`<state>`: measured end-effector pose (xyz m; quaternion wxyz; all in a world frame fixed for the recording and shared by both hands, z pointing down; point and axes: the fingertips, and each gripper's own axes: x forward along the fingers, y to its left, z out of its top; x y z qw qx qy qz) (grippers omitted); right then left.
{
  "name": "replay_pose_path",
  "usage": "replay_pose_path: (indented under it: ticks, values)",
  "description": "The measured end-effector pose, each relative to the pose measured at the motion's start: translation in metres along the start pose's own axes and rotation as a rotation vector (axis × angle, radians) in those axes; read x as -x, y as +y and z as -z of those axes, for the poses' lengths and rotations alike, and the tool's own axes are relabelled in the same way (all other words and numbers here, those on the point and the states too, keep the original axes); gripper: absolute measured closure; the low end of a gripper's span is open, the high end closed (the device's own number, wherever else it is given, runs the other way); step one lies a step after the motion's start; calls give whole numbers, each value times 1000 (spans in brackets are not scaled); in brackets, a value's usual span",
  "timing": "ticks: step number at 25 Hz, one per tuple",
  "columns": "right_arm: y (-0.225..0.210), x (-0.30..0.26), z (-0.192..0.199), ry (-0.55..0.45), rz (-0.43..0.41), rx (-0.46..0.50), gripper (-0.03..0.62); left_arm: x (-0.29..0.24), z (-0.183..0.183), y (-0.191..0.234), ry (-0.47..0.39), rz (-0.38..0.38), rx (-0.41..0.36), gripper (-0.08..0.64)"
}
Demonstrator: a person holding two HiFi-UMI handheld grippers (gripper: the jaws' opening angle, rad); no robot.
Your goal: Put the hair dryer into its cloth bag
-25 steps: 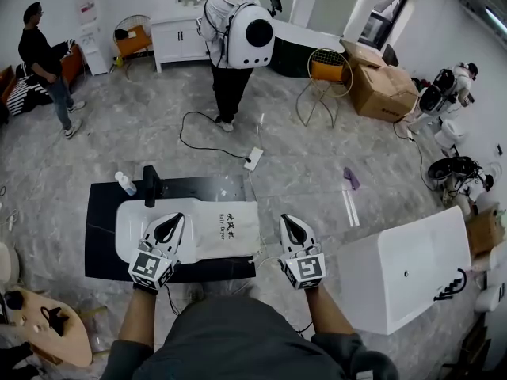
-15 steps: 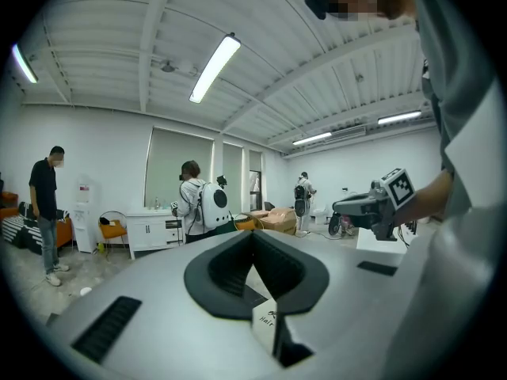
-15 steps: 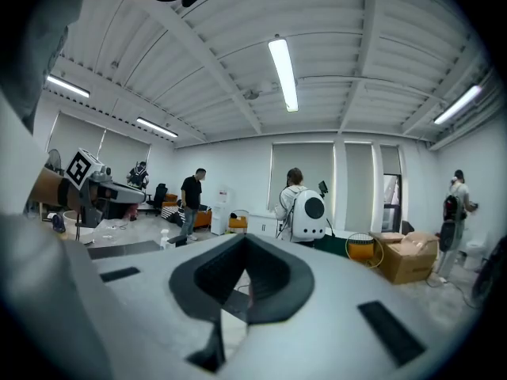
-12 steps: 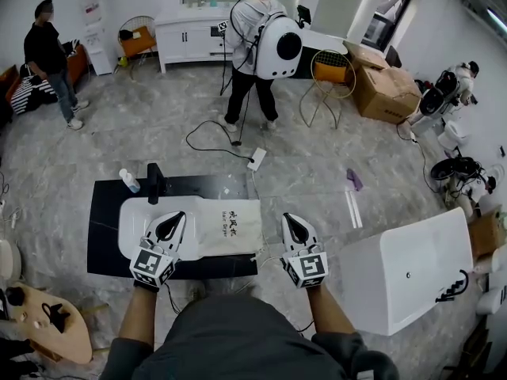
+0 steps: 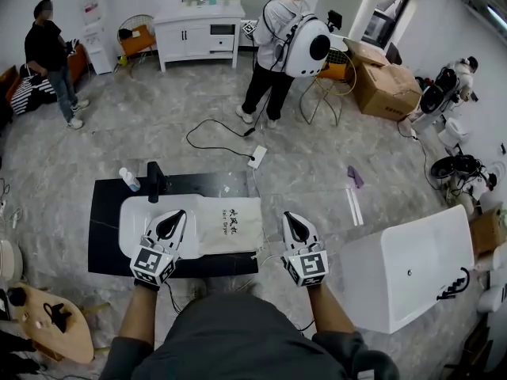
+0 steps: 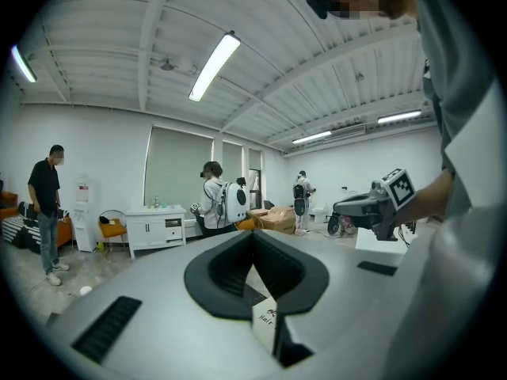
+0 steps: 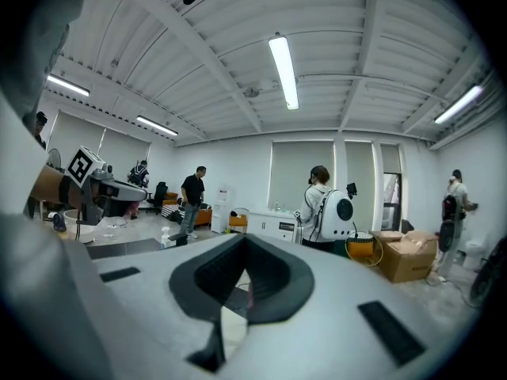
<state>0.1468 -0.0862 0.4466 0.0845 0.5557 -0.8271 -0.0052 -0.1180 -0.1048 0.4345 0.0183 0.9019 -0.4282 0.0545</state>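
- Cloth bag (image 5: 230, 226), off-white with dark print, lies flat on the black table (image 5: 103, 228) in the lower centre of the head view. Its left edge meets a white slab-like thing (image 5: 131, 228).
- Left gripper (image 5: 176, 215) sits over the seam between the slab and the bag. In its own view the jaws are pressed together with nothing held. A strip of the bag's printed cloth (image 6: 265, 319) shows in the notch beneath them.
- Whether the left gripper's tip touches the cloth or hangs just above it, no view settles.
- Right gripper (image 5: 288, 217) is just right of the bag, past the table's right edge in the head view. Its jaws are also fully together and empty.
- A black upright thing (image 5: 153, 184) stands at the table's far edge beside a small bottle (image 5: 128, 180), in the left centre of the frame. It is too small to tell whether it is the hair dryer.
- The bag's mouth cannot be made out, nor what is inside it.
- The table's near edge is cut off by the person's arms and dark clothing at the bottom of the head view.
- Each gripper view is mostly filled by that gripper's own grey body, which hides the tabletop.
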Motion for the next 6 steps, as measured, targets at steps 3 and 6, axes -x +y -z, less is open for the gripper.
replay_pose_path:
  ticks: [3, 6]
  values:
    - [-1, -1, 0, -3, -1, -3, 594, -1, 1, 1, 2, -1, 3, 558]
    - [-2, -1, -1, -8, -5, -6, 594, -3, 0, 1, 4, -3, 7, 558]
